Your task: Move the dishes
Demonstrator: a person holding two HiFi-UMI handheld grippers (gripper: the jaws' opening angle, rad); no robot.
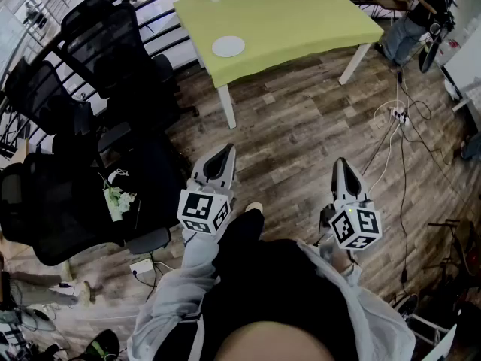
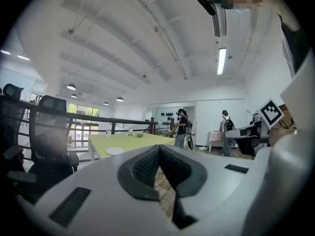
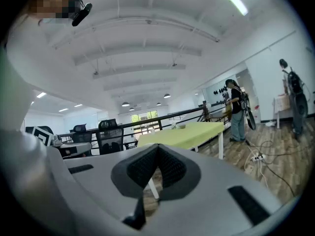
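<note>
Lime table (image 1: 301,21) top centre, white plate (image 1: 228,47) on its left part. Wood-plank floor (image 1: 301,134) below, black chairs (image 1: 105,43) at left. Left gripper (image 1: 227,151), right gripper (image 1: 342,163) lower centre: jaws pressed together, empty.

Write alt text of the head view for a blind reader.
The left gripper and right gripper, both shut and empty, hover over a wooden floor. Ahead, a yellow-green table bears a white plate; black office chairs stand left.

We wear a black top (image 1: 263,284) with pale grey sleeves (image 1: 174,295); our grey left gripper (image 1: 224,150) and right gripper (image 1: 342,162) bear black-and-white marker cubes (image 1: 203,210).
</note>
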